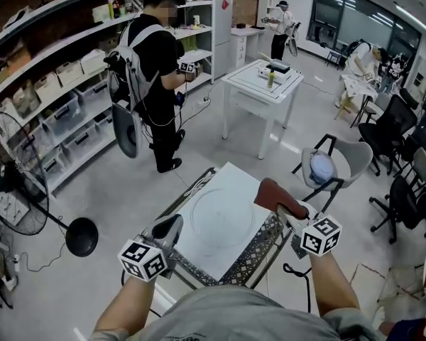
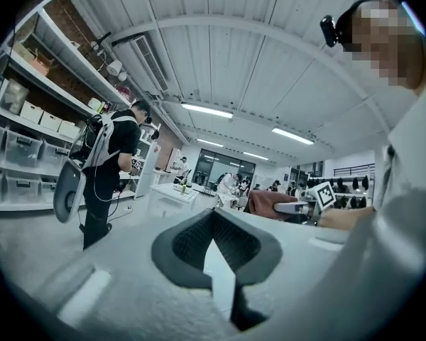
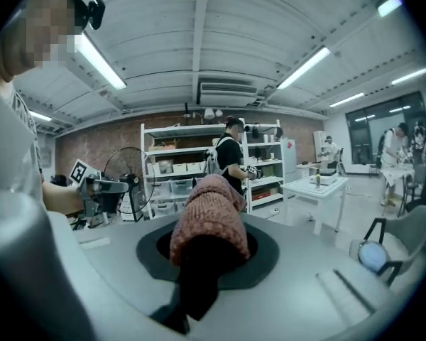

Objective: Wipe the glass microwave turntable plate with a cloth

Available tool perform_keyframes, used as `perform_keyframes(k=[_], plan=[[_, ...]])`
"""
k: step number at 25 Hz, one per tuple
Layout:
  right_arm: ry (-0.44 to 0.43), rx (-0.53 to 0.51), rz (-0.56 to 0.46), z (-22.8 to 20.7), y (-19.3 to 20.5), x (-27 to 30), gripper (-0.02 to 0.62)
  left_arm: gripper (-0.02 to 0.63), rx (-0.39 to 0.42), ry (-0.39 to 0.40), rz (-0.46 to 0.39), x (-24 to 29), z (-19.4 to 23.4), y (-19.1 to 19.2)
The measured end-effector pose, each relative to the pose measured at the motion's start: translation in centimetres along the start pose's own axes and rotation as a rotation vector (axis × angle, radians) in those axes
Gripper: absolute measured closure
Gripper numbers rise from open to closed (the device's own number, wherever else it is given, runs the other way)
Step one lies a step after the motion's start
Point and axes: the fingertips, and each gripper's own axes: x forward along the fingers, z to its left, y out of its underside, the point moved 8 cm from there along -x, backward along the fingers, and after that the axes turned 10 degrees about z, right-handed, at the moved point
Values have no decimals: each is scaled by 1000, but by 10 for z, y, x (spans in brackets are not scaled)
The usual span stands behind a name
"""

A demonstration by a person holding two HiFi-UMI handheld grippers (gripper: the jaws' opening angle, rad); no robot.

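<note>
The clear glass turntable plate (image 1: pixel 220 217) lies flat on a white board (image 1: pixel 231 180) on a metal mesh table (image 1: pixel 254 256). My right gripper (image 1: pixel 285 206) is shut on a reddish-brown knitted cloth (image 1: pixel 277 195), held above the board's right edge, just right of the plate. In the right gripper view the cloth (image 3: pixel 207 222) bulges out of the jaws and hides the fingertips of the right gripper (image 3: pixel 202 265). My left gripper (image 1: pixel 172 226) hovers at the board's near left corner, beside the plate. Seen in its own view, the left gripper (image 2: pixel 213 217) has its tips together and holds nothing.
A person in black (image 1: pixel 160 62) stands by the storage shelves (image 1: pixel 64 98) at the left. A standing fan (image 1: pixel 14 180) is at the far left. A white table (image 1: pixel 264 82) stands behind, a grey chair (image 1: pixel 326 168) to the right, and office chairs (image 1: pixel 401 137) further right.
</note>
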Motion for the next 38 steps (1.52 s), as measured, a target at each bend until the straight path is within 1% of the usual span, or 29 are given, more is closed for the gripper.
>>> perform_keyframes(k=[2,4,9,11,17,23,38], plan=[[26,63,-25,-5,9,-1,526,603,0,1,4,1,2,0],[52,98,-32,-8,18,0,526,603,5,0,8,1,3,0],[128,136,-21,-15,44,2,526,603,5,-1,17,2,1,4],[145,148,-15,-15,52,5,526,603,3,-1,20,2,0,6],[125,177,-3,-17,63,7,526,603,-6,-3,23,3,-4,15],[107,165,0,-11,59,10,526,603,-12,-2,26,-1,-1,17],[108,126,1,-6,54,7,528,603,-14,-3,17,-6,-5,20]])
